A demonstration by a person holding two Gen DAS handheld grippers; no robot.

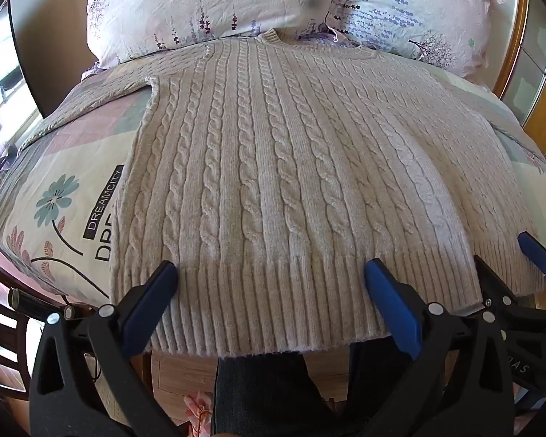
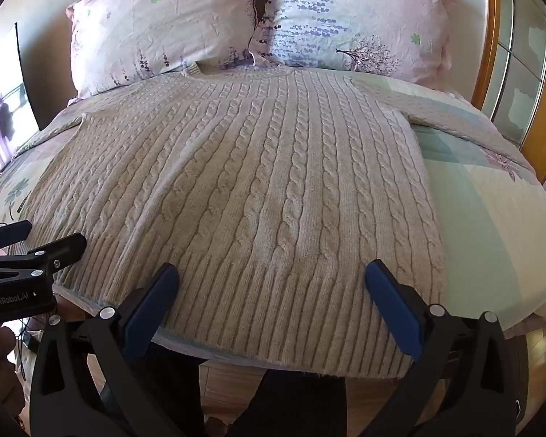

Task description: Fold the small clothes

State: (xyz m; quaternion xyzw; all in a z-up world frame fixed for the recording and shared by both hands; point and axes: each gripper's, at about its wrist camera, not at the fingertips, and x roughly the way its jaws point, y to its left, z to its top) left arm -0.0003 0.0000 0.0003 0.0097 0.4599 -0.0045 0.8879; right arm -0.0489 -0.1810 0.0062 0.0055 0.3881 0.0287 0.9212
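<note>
A beige cable-knit sweater (image 1: 273, 167) lies flat and spread on the bed, collar toward the pillows, ribbed hem hanging over the near edge. It also fills the right wrist view (image 2: 258, 189). My left gripper (image 1: 271, 273) is open, its blue-padded fingers spread over the hem's left half, holding nothing. My right gripper (image 2: 271, 273) is open over the hem's right half, holding nothing. The right gripper shows at the right edge of the left wrist view (image 1: 509, 255); the left gripper shows at the left edge of the right wrist view (image 2: 36, 240).
The sweater rests on a pastel patterned bedspread (image 1: 69, 196), also seen to the right (image 2: 491, 218). Two floral pillows (image 1: 207, 3) (image 2: 360, 18) stand at the head. A wooden frame (image 2: 487, 36) runs along the right. Wooden floor (image 1: 178, 375) and dark trouser legs (image 1: 265, 393) are below.
</note>
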